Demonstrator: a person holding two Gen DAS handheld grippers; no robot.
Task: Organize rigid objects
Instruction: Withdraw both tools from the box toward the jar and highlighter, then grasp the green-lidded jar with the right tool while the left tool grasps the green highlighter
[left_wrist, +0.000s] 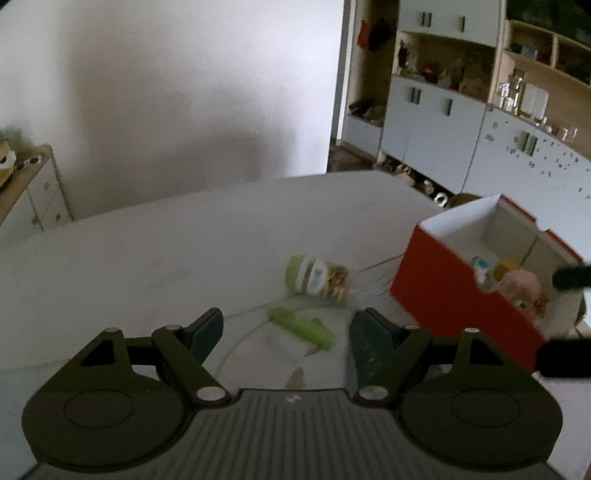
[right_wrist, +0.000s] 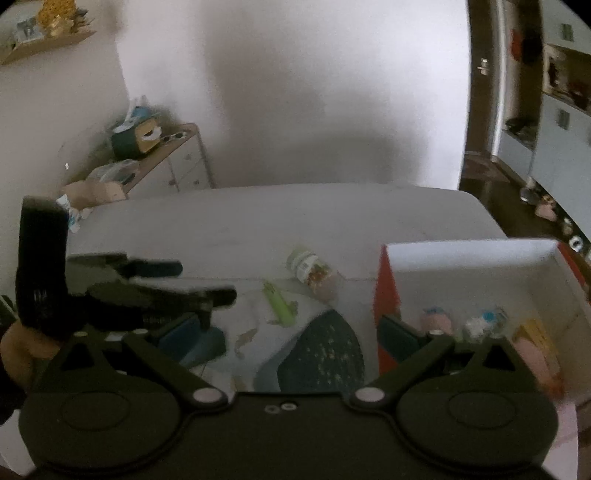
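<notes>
Left wrist view, left gripper (left_wrist: 286, 334) fingers spread wide and empty above green stick (left_wrist: 301, 328), jar (left_wrist: 318, 278) lying on white table (left_wrist: 147, 251) beside red box (left_wrist: 454, 291), right gripper (right_wrist: 295, 330) fingers also apart, empty.

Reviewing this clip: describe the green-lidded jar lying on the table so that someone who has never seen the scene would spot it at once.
Start at the red box with the white inside, on the white table. Just left of it, out on the tabletop, lies the jar on its side, green lid pointing away from the box. Its only close neighbour is a slim bright green stick-like object; the jar is fatter, round and labelled.
</notes>
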